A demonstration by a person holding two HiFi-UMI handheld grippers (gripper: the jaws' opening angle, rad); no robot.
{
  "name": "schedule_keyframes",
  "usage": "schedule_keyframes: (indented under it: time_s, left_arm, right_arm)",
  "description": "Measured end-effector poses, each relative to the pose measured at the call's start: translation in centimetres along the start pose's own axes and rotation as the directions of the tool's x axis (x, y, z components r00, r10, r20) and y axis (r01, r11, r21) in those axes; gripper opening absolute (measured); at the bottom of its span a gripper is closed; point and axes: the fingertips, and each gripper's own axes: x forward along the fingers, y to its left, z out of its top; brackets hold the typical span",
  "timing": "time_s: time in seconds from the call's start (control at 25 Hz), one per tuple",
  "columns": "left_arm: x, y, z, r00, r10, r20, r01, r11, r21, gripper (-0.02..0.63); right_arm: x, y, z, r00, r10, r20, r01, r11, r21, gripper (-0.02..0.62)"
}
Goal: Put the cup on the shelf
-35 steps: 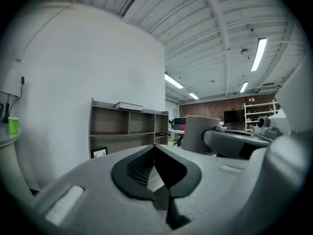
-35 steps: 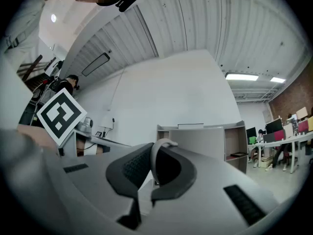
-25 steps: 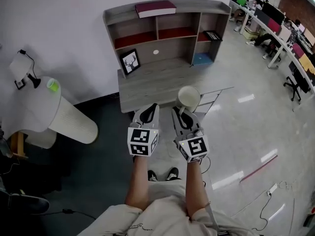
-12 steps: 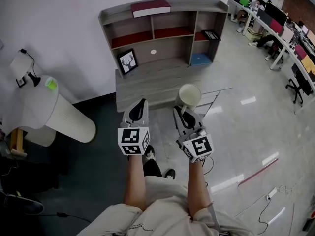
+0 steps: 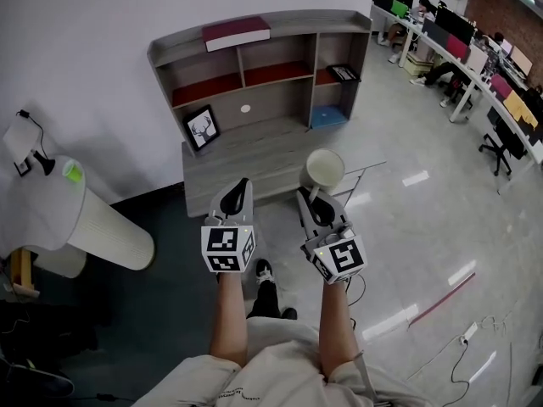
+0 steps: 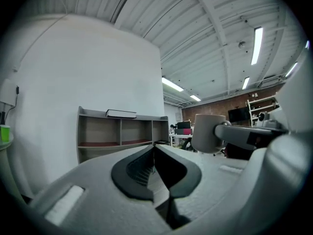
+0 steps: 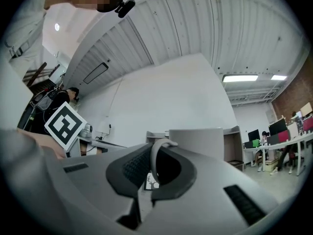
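One cup (image 5: 325, 168), off-white and plain on every side shown, is held in the air by the right claw (image 5: 310, 202). The right gripper view shows the cup's handle (image 7: 155, 161) clamped between the two dark pads, with the cup body upright just beyond the claw tips. In the head view the cup lies over the front right corner of the grey counter (image 5: 254, 155), apart from the shelf (image 5: 254, 83) that stands at the counter's back against the white wall. The left claw (image 5: 238, 192) is beside the right one, its jaws closed together with nothing between them. Each claw carries one cube with black-and-white square markers, which are patterns and not readable writing. On the shelf top lies one maroon book (image 5: 237, 32). One framed picture of a deer head (image 5: 201, 130) leans at the shelf's lower left. One blue item (image 5: 327, 115) sits in the lower right compartment.
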Motion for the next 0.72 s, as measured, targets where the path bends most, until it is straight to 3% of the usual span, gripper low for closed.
schedule_keyframes:
  time_s: [0.72]
  left_arm:
    - [9.6, 6.2, 1.1, 1.0, 0.009, 0.001, -0.009, 1.0, -0.026, 0.011]
  right_arm:
    - [10.4, -4.9, -1.5, 0.999, 0.032, 0.01, -0.032, 0.999, 0.012, 0.015]
